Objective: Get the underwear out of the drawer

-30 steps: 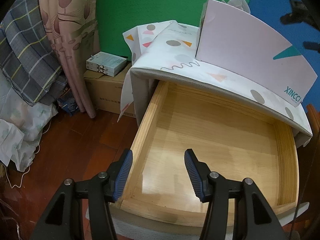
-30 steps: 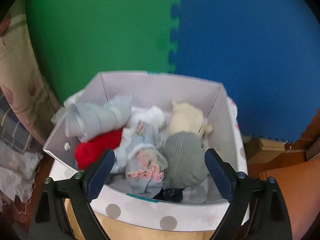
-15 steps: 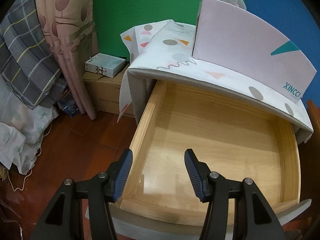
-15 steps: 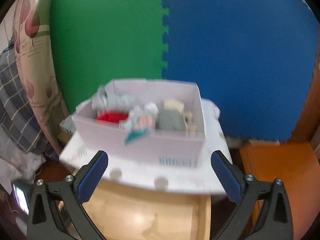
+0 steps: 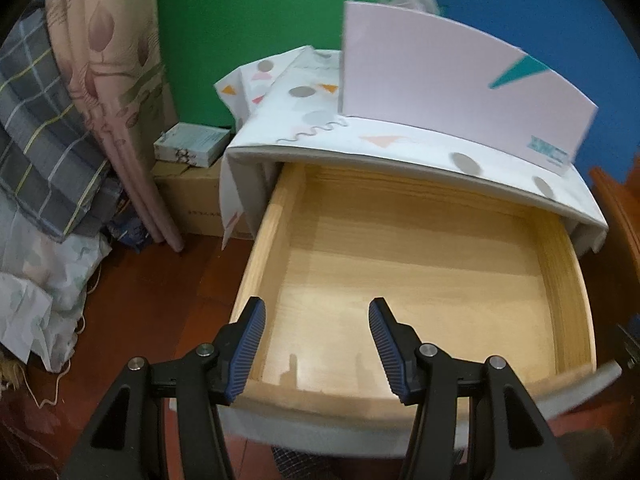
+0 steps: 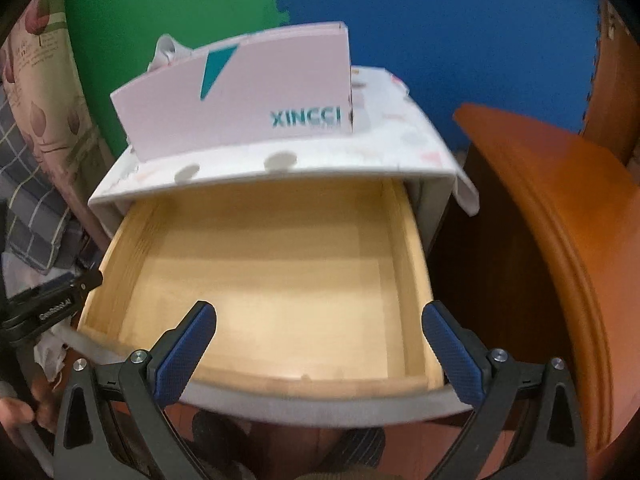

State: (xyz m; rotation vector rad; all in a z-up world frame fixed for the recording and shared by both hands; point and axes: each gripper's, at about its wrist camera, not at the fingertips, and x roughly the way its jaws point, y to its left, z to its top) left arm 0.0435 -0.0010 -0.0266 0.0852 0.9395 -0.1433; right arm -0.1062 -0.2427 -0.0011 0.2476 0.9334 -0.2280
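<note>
I have both sets of fingers spread and holding nothing, the left gripper (image 5: 317, 344) moderately open and the right gripper (image 6: 320, 348) wide, each at lower frame over the drawer (image 6: 132, 264), while cloth peeks from the pink box (image 6: 248, 100) above.

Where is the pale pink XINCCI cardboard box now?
In both wrist views, the pale pink cardboard box stands on the patterned cabinet top, directly above the open wooden drawer.

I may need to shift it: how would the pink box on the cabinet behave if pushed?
The pink box looks like thin card, so probably light and easy to slide. It stands tall near the cabinet front edge, so a high push might tip it.
</note>
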